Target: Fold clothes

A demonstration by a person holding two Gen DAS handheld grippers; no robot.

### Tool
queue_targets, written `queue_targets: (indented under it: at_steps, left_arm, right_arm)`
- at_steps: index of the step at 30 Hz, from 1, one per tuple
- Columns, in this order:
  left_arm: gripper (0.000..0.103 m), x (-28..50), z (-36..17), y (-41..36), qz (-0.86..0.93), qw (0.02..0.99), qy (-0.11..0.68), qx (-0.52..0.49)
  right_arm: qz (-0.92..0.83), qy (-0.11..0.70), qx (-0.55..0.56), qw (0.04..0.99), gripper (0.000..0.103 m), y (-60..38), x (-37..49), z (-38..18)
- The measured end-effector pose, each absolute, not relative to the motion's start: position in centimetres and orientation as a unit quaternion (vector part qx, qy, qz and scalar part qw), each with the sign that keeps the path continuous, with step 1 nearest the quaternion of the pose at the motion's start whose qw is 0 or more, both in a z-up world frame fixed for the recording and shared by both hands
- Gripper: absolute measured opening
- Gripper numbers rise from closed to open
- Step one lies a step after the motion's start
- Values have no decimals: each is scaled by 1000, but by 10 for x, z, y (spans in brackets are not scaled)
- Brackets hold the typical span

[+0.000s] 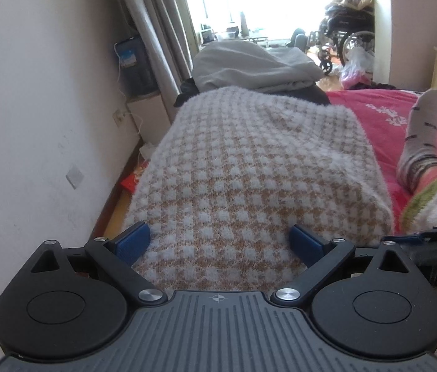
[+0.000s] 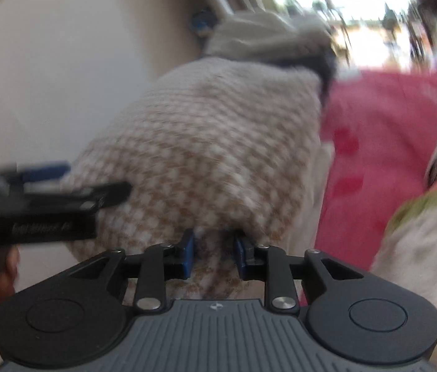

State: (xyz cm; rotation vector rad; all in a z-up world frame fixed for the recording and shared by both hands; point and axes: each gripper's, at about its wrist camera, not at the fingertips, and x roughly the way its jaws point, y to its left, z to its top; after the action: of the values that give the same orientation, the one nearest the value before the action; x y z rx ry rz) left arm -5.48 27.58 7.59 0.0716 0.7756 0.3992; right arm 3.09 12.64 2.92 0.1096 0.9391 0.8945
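A fluffy tan-and-white checked sweater (image 1: 249, 161) lies folded along the left side of a pink bed (image 1: 373, 114). My left gripper (image 1: 218, 241) is open wide over its near edge, with one blue pad at each side resting on the knit. The blurred right wrist view shows the same sweater (image 2: 218, 142). There my right gripper (image 2: 215, 254) stands at the near right corner, its jaws narrow, with a fold of the knit filling the gap between the pads. The left gripper (image 2: 48, 179) shows at the left edge of that view.
A pile of folded grey and dark garments (image 1: 249, 65) sits just beyond the sweater. A person's socked foot (image 1: 420, 133) and fleece-clad leg lie on the bed at the right. A wall runs close on the left. A wheelchair (image 1: 348, 40) stands by the bright window.
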Motion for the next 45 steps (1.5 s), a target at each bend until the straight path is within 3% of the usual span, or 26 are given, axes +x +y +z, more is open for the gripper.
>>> queue_targets:
  at_steps: [3,7,12,13,18,20,24,29,32,39,42,43,45]
  left_arm:
    - [98,-55,77,285,195,905,378,16]
    - [99,-55,76,286,174,911,375,15]
    - [95,-76,87,291,132,929,345,20]
    - [95,-85,92,295,130,934,333,14]
    - [94,-147,107,323,120,956,266,-38]
    - [94,-168,104,329,115,962,244,-32]
    - [94,-177,77,319,98,954,279,56]
    - [84,-162,41,302,111,937,303,134]
    - [78,-157,39,304,117,946,281,110]
    - [72,-136,33,323,152,943,273,114]
    - [69,-131,30,333,152,949,264,83]
    - [61,-132,30,334,149,951,261,78]
    - [46,-137,33,332,136,954,257,72]
  right_arm:
    - [409,448,74,792,31,127,35,33]
    - [434,394,42,809,30,126,23,28]
    - [446,387,199,782,29,62,34,-5]
    - [436,386,220,783,33,48,31,-10]
    - [467,358,265,764,34,12,1,-16]
    - [485,326,242,775,41,19,-12,-4]
    - [505,259,108,816,57,53,-38,26]
    - [498,239,-1,833,58,92,-57,32]
    - [482,236,-27,843,58,102,-61,31]
    - [474,233,-43,848,54,112,-57,26]
    - [469,238,-40,850,41,119,-52,21]
    - [467,241,-35,850,29,120,-50,19]
    - [467,242,-18,850,17,116,-49,20]
